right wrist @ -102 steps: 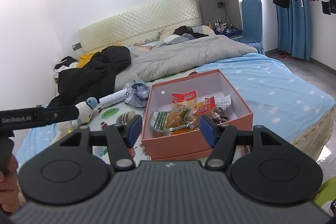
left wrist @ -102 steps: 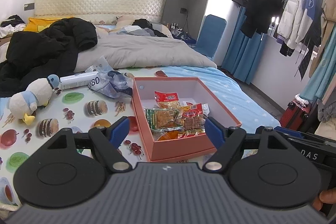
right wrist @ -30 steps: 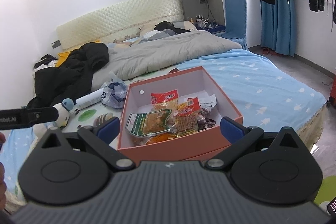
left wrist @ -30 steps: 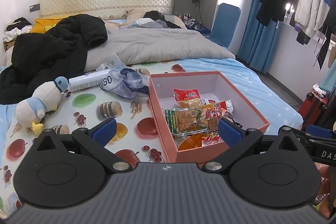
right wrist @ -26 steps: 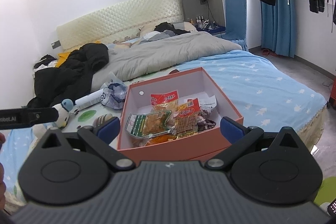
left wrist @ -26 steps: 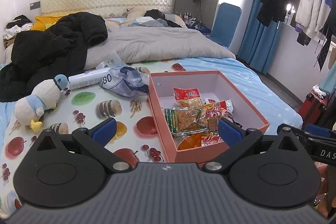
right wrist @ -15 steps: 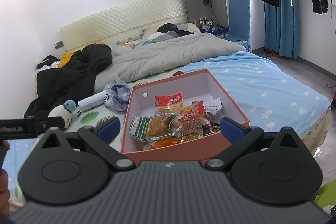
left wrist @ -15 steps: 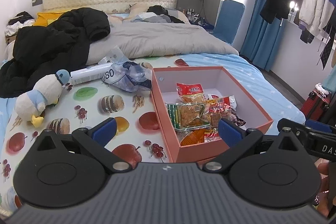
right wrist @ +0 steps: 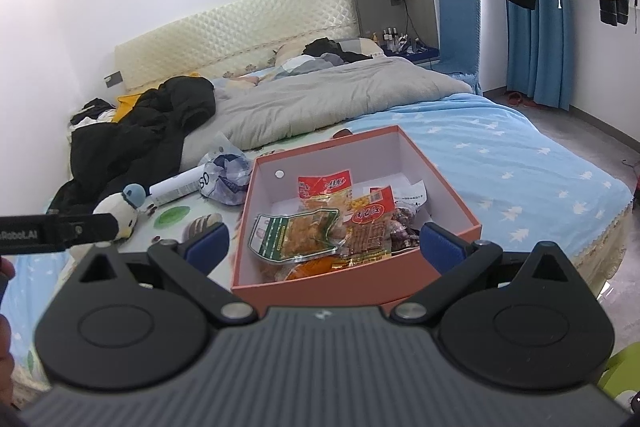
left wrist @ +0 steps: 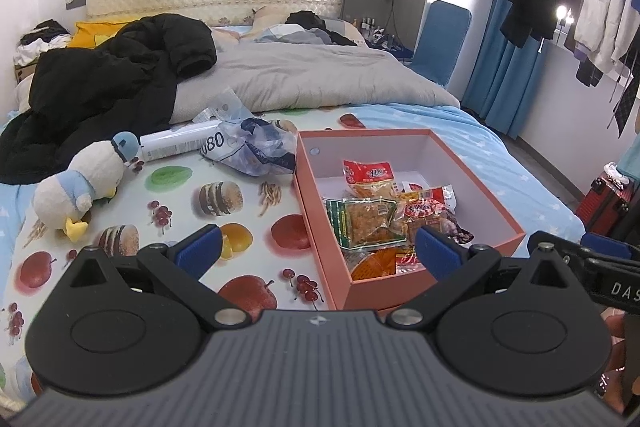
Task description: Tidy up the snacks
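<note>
1. On the bed, atop a fruit-and-burger print sheet (left wrist: 168,203), sits an open salmon-pink cardboard box (left wrist: 340,211) w/ white inside; right wrist view shows it too (right wrist: 352,287).
2. Snacks are all inside the box, piled toward its near half: red-top packet (left wrist: 368,175) leaning at back, green-edged clear packet of fried pieces (left wrist: 362,221) in the middle, red-label packet (left wrist: 424,211) to its right, orange packet (left wrist: 372,263) at the near wall. A dark packet sits at the right, too small to read.
3. Left gripper (left wrist: 318,251): blue fingers spread wide, holding nothing, hovering above the box's near-left corner. One pad is over the sheet, the other over the box interior.
4. Right gripper (right wrist: 324,241): fingers also wide apart, empty, straddling the box's near side from above.
5. Left of the box on the sheet: crumpled blue-white plastic bag (left wrist: 256,147) touching the box's far-left corner, white tube (left wrist: 176,145) beside it, plush penguin (left wrist: 80,187) further left.
6. Behind: black jacket (left wrist: 112,83) heaped next to a grey duvet (left wrist: 312,79).
7. Right gripper's handle pokes into the left wrist view at lower right, w/ fingers of a hand (left wrist: 614,331) by it.
</note>
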{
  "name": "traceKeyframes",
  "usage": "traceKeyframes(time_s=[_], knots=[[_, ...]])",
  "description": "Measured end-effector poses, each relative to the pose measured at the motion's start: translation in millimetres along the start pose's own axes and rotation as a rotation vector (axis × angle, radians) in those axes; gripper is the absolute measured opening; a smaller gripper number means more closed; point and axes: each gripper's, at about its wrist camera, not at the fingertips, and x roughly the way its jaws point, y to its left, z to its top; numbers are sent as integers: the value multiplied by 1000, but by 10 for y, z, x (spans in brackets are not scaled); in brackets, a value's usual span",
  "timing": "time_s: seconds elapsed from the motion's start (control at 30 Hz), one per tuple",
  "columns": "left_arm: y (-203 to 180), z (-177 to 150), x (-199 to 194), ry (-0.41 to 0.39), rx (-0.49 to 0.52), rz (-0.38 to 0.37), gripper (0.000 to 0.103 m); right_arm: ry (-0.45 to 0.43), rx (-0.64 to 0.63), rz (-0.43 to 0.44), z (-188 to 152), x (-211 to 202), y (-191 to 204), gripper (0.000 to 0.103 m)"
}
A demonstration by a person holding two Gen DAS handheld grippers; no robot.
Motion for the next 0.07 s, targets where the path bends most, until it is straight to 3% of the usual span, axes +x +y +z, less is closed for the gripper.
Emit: traceKeyframes(time_s=[0.07], knots=[[-3,-7,-9,-1,-1,2,103,-4,5,2,7,-8,0,103]])
